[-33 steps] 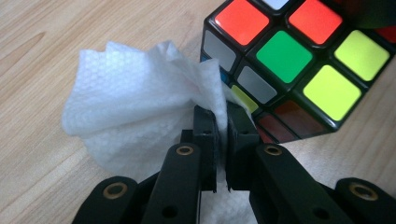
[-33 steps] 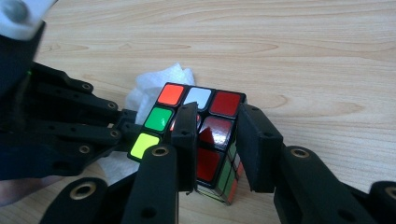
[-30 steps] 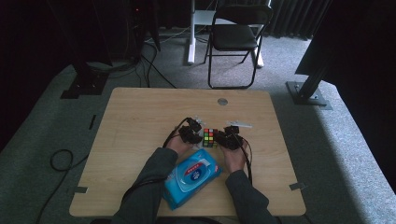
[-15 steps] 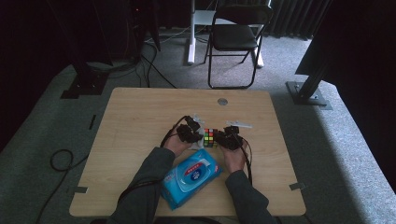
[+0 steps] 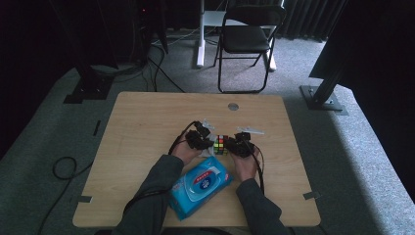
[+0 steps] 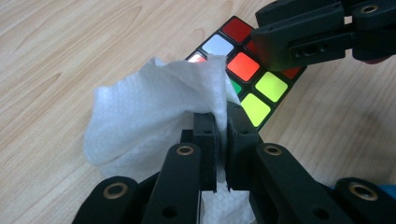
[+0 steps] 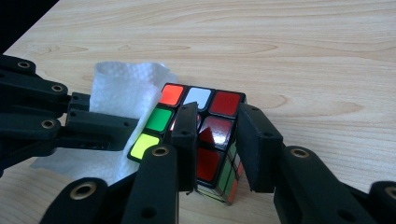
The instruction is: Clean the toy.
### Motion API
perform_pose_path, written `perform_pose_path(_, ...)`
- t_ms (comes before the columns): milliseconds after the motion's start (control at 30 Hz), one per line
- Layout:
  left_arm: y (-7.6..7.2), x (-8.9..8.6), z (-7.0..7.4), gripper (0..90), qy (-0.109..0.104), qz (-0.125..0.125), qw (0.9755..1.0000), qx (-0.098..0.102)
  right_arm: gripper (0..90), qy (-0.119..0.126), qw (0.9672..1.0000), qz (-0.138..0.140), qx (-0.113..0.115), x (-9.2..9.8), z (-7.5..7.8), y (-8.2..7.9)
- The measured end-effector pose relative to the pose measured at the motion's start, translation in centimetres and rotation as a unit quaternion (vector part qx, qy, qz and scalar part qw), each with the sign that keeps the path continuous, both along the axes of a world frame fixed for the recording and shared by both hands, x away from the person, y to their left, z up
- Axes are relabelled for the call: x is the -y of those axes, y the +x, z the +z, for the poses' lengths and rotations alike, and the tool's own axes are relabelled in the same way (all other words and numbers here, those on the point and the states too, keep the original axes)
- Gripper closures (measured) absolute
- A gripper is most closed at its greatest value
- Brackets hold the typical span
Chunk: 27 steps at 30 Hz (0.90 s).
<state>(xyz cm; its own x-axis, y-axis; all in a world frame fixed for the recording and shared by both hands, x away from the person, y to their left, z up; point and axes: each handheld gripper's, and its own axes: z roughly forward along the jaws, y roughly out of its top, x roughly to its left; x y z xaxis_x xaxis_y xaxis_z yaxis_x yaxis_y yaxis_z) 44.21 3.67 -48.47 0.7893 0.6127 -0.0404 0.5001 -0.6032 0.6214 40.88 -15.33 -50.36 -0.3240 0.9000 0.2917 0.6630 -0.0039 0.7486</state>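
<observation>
Two grippers meet mid-table over a puzzle cube [image 5: 221, 144], which sits on the wooden table [image 5: 147, 127] between them, slightly right of centre. The cube has no long axis; in the right gripper view it sits corner-on to the camera, top face up with red, white and dark red tiles along its far row, and a side of red and green tiles facing lower right.

Right gripper [image 7: 215, 123]: jaws narrow, clamped on the cube, one pad on the top face and the other against the right side. Left gripper [image 6: 222, 128]: jaws nearly together, pinching a white wipe [image 6: 149, 112]. The wipe is bunched and stands up from the pads; its top edge drapes onto the near corner of the cube and covers some tiles there. Whether it presses on them or just lies there can't be told.

High view: both hands and dark sleeves enter from the bottom edge, the left hand [image 5: 185, 152] and right hand [image 5: 245, 164] flank the cube. Cube colours are too small to read there. A blue wipes pack [image 5: 199, 185] lies flat near the table's near edge, between the forearms, tilted diagonally; its label print is unreadable.

The cube's underside and far faces are hidden. Each gripper's body is cut off by the bottom edge of its own view.
</observation>
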Motion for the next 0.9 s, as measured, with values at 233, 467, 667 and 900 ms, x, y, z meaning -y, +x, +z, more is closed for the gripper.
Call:
perform_pose_path(233, 0.2, 0.1, -0.7, 84.8, 0.022, 0.007, 0.9997, -0.003, 69.5, 0.001, 1.0000, 0.000, 0.000, 0.0, 0.0, 0.0)
perform_pose_path(467, 0.5, 0.6, -1.8, 85.2, 0.043, 0.004, 0.9990, -0.010, 69.5, 0.003, 1.0000, 0.000, -0.001, 0.0, 0.0, 0.0)
perform_pose_path(667, 0.8, 1.0, -2.6, 85.1, 0.059, 0.006, 0.9980, -0.020, 69.5, 0.002, 1.0000, 0.000, -0.001, 0.0, 0.0, 0.0)
perform_pose_path(900, 0.9, 1.1, -3.2, 85.1, 0.065, 0.006, 0.9975, -0.026, 69.5, 0.002, 1.0000, 0.001, -0.001, 0.0, 0.0, 0.0)
